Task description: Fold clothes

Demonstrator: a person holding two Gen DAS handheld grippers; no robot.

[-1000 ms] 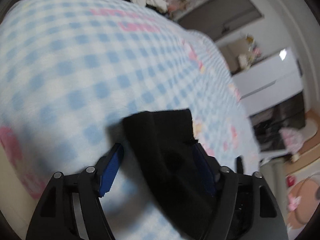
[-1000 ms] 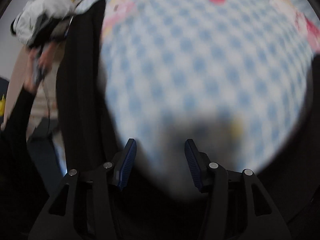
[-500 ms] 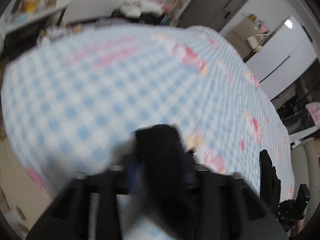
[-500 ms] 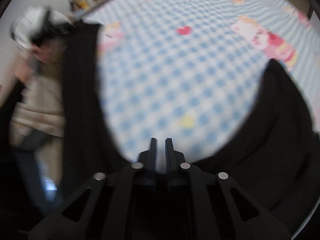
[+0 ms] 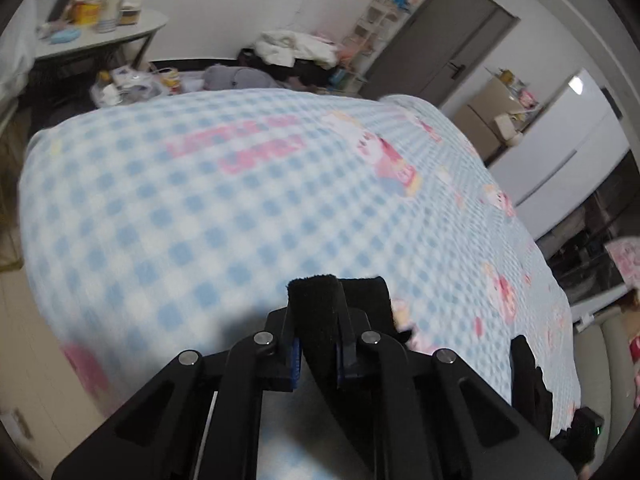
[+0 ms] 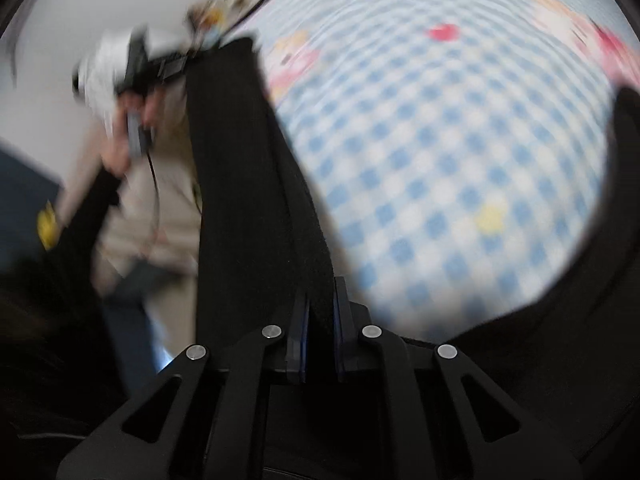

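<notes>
Between the blue-padded fingers of the left gripper [image 5: 316,354] sits a folded edge of a black, soft, fleecy garment [image 5: 320,312], pinched tight, its thick end standing up past the fingertips. From the right wrist view, the right gripper [image 6: 320,332] is likewise clamped narrow on the same dark cloth [image 6: 248,184], which runs as a long band from its fingers up toward the other hand [image 6: 124,148] and also curves round the lower right of the picture. The garment hangs lifted above the bed rather than lying flat on it.

Below it spreads a blue-and-white checked bedspread [image 5: 200,208] printed with pink lettering and cartoon figures. Another dark piece [image 5: 524,376] lies at the bed's far right edge. Beyond the bed stand a white side table [image 5: 100,36] crowded with jars and bottles, a heap of pale clothes [image 5: 292,46], a grey door [image 5: 444,44] and white cabinets [image 5: 560,148]. The right wrist view is blurred.
</notes>
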